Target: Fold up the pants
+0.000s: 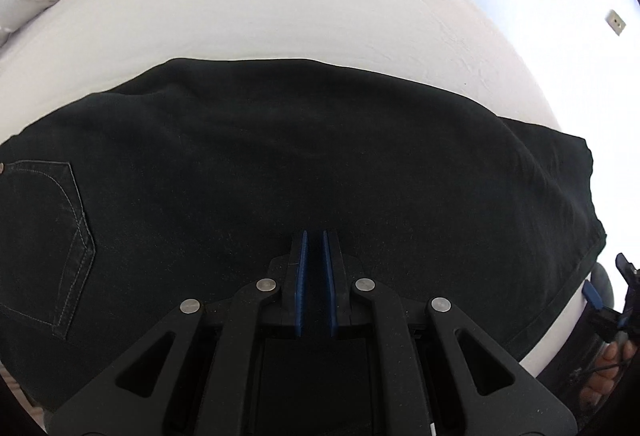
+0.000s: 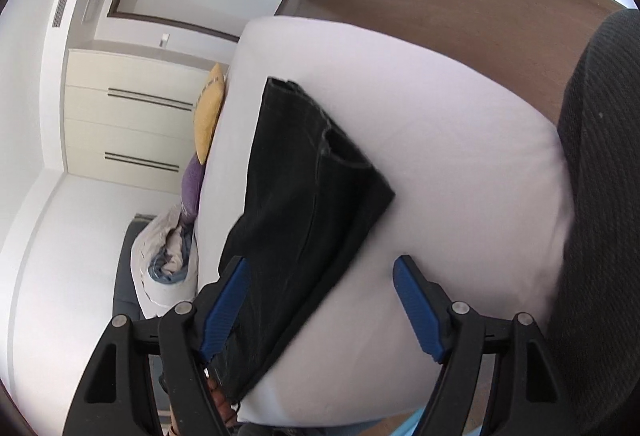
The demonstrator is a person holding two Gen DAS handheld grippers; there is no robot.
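Black pants (image 1: 280, 163) lie flat across the white bed (image 1: 260, 7), doubled lengthwise, with a stitched back pocket (image 1: 52, 236) at the left. My left gripper (image 1: 316, 236) hovers over the near edge of the pants, its blue pads almost together with nothing between them. At the right edge of this view my right gripper (image 1: 600, 296) is seen in a hand, beside the pants' right end. In the right wrist view the pants (image 2: 304, 175) stretch away along the bed (image 2: 460, 155). My right gripper (image 2: 320, 262) stands wide open above their near end, pads clear of the cloth.
A yellow cushion (image 2: 210, 111), a purple cushion (image 2: 192, 183) and a bundle of bedding (image 2: 168, 260) lie at the bed's far side. White drawers (image 2: 132, 107) and a wood floor (image 2: 460, 11) lie beyond. A dark knitted fabric (image 2: 600, 195) fills the right edge.
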